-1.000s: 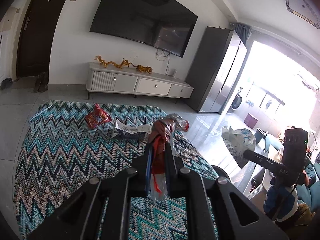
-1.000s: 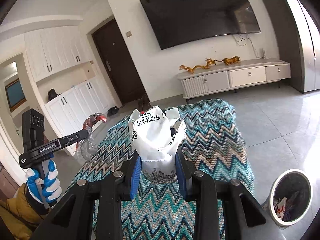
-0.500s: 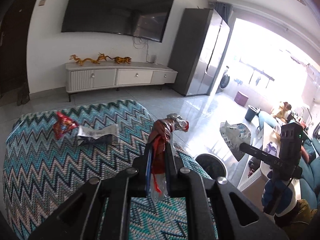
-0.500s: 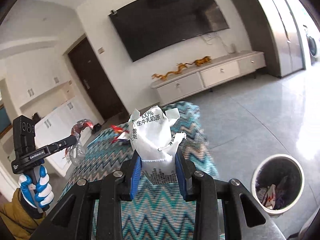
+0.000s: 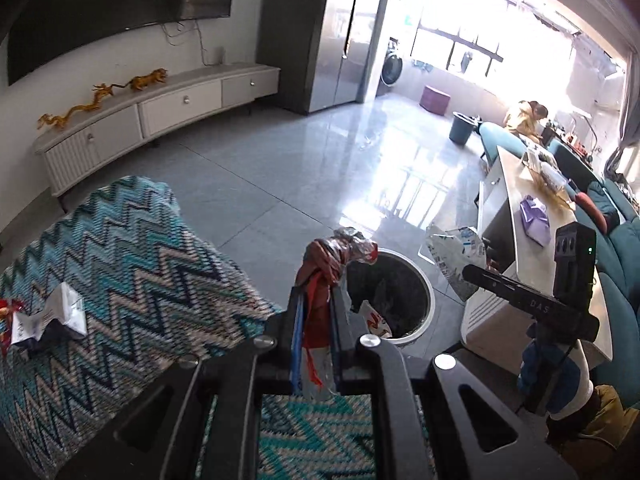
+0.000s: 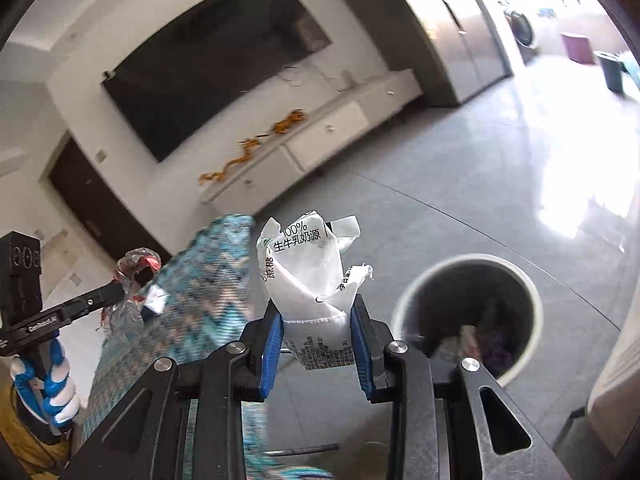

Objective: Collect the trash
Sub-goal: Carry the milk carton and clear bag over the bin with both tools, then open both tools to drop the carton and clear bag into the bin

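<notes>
My left gripper is shut on a crumpled red and silver wrapper, held just short of the round white trash bin on the grey floor. My right gripper is shut on a crushed white milk carton with printed text, to the left of the same bin, which holds some trash. In the left wrist view the right gripper comes in from the right with the carton over the bin's far side. The left gripper with its wrapper shows at the left of the right wrist view.
A zigzag teal rug lies left of the bin, with a white carton scrap and a red wrapper on it. A white table stands right of the bin. A TV cabinet lines the far wall. A person sits far off.
Both grippers have swung right, off the rug toward the trash bin, and tipped downward. The bin now sits close ahead of each. Both grips are unchanged.
</notes>
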The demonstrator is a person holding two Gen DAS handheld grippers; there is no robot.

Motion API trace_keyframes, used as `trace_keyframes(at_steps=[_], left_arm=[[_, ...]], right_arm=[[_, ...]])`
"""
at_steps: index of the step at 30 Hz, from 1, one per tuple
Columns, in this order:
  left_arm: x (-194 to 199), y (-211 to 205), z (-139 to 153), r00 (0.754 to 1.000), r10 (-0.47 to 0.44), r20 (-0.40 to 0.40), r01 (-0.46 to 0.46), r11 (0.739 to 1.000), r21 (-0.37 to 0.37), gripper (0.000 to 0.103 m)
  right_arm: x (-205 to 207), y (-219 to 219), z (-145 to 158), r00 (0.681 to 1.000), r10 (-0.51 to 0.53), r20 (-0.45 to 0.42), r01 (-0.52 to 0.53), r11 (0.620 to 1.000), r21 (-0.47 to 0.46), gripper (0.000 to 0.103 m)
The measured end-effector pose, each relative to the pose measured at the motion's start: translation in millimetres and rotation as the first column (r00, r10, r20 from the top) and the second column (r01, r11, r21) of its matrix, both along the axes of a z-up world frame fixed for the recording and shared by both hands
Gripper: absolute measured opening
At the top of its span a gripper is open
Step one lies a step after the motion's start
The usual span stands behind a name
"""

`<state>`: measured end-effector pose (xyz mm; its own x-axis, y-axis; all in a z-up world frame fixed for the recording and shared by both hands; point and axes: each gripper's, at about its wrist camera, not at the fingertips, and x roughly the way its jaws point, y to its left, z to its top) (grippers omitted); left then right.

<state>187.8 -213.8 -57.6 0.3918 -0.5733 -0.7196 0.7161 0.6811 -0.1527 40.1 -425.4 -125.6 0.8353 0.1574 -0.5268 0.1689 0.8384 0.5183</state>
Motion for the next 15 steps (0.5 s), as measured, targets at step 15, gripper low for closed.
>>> trace_keyframes(at_steps=[15], left_arm=[[32, -178, -95, 0.974, -0.099, -0.204, 0.12, 0.988, 0.095, 0.011]], right_arm=[[21, -86, -83, 0.975, -0.117, -0.187, 0.122, 0.992, 0.017, 0.031]])
